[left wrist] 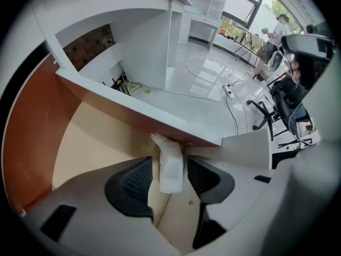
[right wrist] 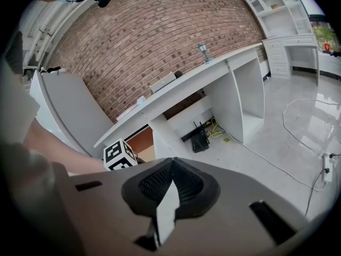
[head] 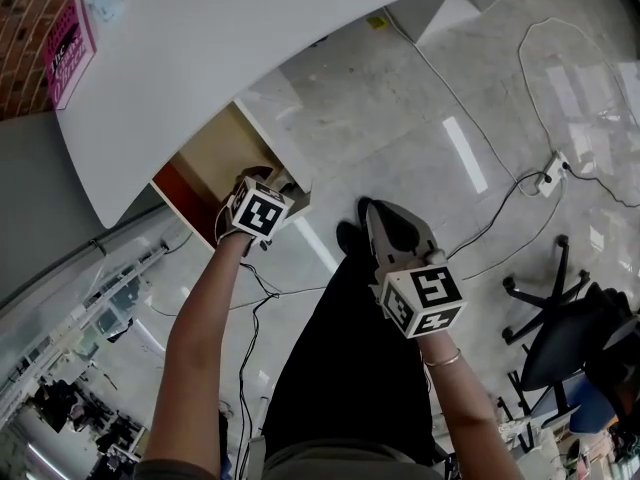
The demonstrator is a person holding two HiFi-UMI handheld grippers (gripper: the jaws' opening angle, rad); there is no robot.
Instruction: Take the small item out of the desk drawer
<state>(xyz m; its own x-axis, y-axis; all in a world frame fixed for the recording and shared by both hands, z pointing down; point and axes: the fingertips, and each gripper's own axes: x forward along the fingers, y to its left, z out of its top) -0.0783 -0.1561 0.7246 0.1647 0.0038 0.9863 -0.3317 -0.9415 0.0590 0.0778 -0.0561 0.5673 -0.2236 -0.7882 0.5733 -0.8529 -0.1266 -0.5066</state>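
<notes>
Bright daylight glares off the floor (head: 465,153); edges warp.

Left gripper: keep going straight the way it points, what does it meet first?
The white item, between the jaws of the left gripper; whether they pinch it is unclear. Just behind it comes the drawer wall, though depth is hard to judge.

Drawer (head: 213,160) juts from under desk (head: 250,38) — chair (head: 562,336) well right.
</notes>
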